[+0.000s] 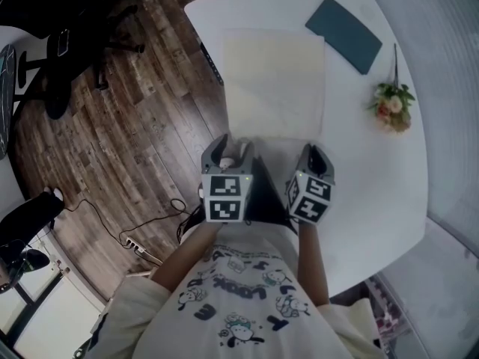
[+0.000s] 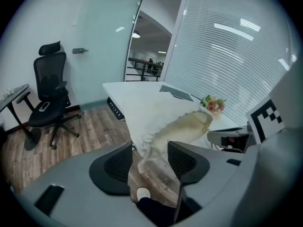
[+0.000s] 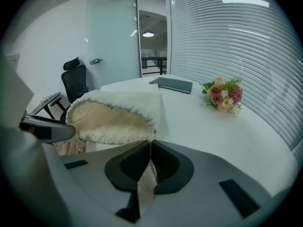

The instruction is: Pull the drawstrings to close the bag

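Observation:
A cream drawstring bag (image 1: 275, 81) lies flat on the white table (image 1: 382, 193), its mouth toward me. In the head view both grippers sit at the bag's near edge, the left gripper (image 1: 230, 148) at its left corner and the right gripper (image 1: 314, 155) at its right corner. The left gripper view shows the left gripper (image 2: 150, 161) with its jaws apart; a strip of the bag's mouth (image 2: 154, 167) hangs loose between them. In the right gripper view the bag (image 3: 116, 112) gapes open, and the right gripper (image 3: 149, 167) is shut on the drawstring (image 3: 147, 176) at the mouth's corner.
A dark notebook (image 1: 344, 25) lies at the table's far side, and a small bouquet (image 1: 392, 105) at the right. Left of the table is wooden floor with cables (image 1: 135, 238) and a black office chair (image 2: 49, 93). Blinds (image 3: 236, 46) run along the right.

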### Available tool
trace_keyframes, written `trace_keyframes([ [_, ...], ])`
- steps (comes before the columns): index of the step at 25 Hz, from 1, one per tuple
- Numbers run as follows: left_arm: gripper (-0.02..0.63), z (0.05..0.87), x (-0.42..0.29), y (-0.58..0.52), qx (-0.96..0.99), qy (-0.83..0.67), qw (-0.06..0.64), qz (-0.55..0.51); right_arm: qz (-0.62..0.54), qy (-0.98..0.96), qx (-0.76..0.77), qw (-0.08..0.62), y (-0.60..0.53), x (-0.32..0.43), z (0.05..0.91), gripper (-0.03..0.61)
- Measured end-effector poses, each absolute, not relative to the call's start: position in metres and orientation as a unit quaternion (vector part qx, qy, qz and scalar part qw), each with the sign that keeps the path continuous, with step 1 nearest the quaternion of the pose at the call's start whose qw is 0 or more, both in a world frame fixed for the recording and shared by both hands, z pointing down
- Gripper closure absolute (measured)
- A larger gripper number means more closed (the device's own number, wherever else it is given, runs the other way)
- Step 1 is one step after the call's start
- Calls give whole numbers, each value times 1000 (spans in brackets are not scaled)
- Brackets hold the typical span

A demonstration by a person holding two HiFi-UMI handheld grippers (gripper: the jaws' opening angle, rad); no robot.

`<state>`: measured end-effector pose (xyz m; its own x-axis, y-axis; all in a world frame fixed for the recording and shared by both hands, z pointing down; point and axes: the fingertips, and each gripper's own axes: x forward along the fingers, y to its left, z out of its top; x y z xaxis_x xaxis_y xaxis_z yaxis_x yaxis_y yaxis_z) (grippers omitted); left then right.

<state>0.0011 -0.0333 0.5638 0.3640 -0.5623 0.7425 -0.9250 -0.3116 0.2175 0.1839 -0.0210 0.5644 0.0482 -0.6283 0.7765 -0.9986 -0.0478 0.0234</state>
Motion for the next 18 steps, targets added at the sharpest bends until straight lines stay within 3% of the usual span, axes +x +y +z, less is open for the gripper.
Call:
trace_keyframes([
  [10, 371, 588, -5, -29, 732, -479, 367, 317, 305, -621, 652, 309, -22, 182, 568, 554],
  [14, 472, 590, -7, -23, 733, -471, 372, 322, 307, -620, 652, 310, -21, 183, 569, 554],
  [18, 492, 592, -3, -23, 739, -466, 353, 335, 307, -620, 652, 310, -22, 183, 571, 554],
])
